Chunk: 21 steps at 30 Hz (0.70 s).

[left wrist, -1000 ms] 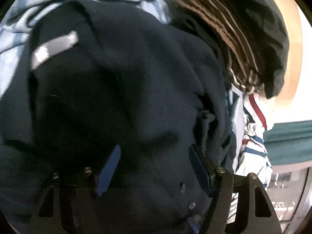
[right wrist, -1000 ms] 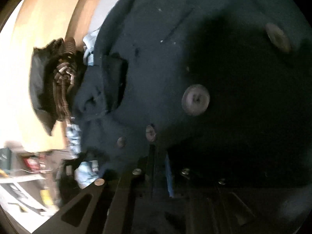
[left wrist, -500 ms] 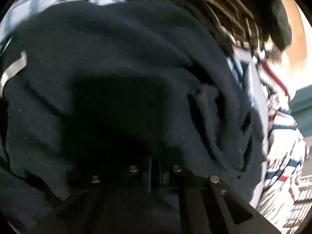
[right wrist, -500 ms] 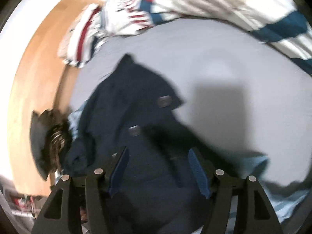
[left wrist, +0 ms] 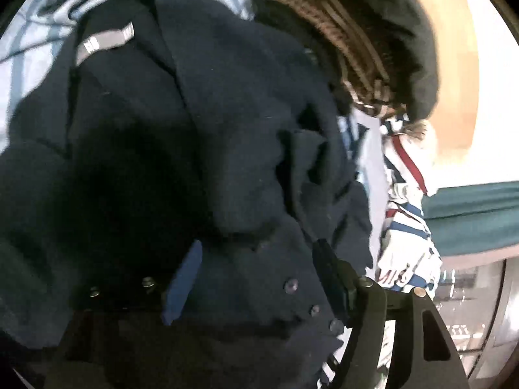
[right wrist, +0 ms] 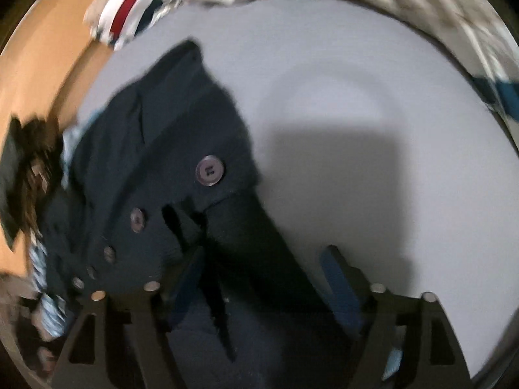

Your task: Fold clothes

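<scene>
Coat (right wrist: 181, 168) navy, buttoned, rumpled on grey sheet (right wrist: 356, 103). Left gripper (left wrist: 256, 275), right gripper (right wrist: 262, 282): angled down, just opening, wide, gripping nothing.

- The navy garment (left wrist: 227, 162) runs off the near and left edges of the left wrist view; its full outline cannot be told.
- Shadow swallows the left tool's (left wrist: 256, 278) left finger mount; only two screws show.
- The woven label (left wrist: 103, 40) on the garment is too blurred to read.
- In the right wrist view, the striped bedding (right wrist: 421, 6) at the far edge is smeared and cut off.
- The dark brown-and-black heap (right wrist: 26, 168) at the left is too blurred to identify.
</scene>
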Available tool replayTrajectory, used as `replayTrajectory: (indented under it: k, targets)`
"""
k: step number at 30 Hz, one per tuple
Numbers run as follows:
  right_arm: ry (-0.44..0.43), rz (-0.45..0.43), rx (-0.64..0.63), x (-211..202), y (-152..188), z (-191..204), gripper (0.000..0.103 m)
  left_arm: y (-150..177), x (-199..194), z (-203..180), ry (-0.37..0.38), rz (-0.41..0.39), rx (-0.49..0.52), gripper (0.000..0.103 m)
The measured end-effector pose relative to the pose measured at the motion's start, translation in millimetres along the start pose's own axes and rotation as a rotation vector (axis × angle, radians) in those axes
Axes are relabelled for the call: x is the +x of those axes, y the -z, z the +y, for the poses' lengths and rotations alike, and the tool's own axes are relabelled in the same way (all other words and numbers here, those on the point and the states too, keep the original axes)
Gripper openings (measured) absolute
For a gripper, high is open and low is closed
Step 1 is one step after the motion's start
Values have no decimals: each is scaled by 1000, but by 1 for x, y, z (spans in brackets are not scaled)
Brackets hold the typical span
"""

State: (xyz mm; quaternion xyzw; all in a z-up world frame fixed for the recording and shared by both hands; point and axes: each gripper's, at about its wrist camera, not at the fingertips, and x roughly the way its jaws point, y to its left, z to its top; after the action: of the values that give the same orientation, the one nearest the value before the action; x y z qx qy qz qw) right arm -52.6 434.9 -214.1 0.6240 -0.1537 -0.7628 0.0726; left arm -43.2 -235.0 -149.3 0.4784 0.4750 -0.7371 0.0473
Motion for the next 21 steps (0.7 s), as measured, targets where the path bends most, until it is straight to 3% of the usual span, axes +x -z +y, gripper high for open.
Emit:
replayTrajectory:
  k: [1, 2, 3, 5, 10, 11, 12, 13, 15, 17, 19, 20, 21]
  targets:
    - [19, 4, -58, 1, 0, 8, 79, 3, -5, -1, -3, -4, 11, 71]
    - [37, 7, -118, 2, 0, 16, 62, 5, -10, -2, -8, -7, 21, 71]
    - [55, 11, -178, 2, 0, 25, 37, 8, -14, 0, -16, -11, 24, 71]
    - [0, 38, -226, 1, 1, 33, 13, 15, -27, 11, -28, -23, 13, 71]
    - [34, -16, -233, -22, 2, 22, 11, 30, -68, 48, -86, -90, -35, 71]
    - [93, -34, -218, -26, 3, 13, 7, 34, -73, 53, -120, -112, -42, 71]
    - [163, -40, -203, -26, 2, 4, 7, 39, -79, 57, -156, -136, -52, 71]
    - [179, -32, -157, -20, 1, -12, 7, 43, -83, 62, -174, -151, -60, 71]
    - [127, -17, -81, -13, 2, -31, 6, 52, -90, 72, -207, -177, -76, 71]
    - [137, -32, -113, -17, 3, -28, 8, 56, -97, 86, -211, -168, -118, 71]
    - [163, -43, -66, -29, 4, -25, 26, 56, -107, 98, -184, -169, -162, 71]
    - [175, -49, -41, -35, 5, -24, 56, 56, -115, 104, -173, -178, -177, 71]
    - [138, -73, 3, -47, 9, -24, 62, 55, -122, 110, -163, -187, -190, 71]
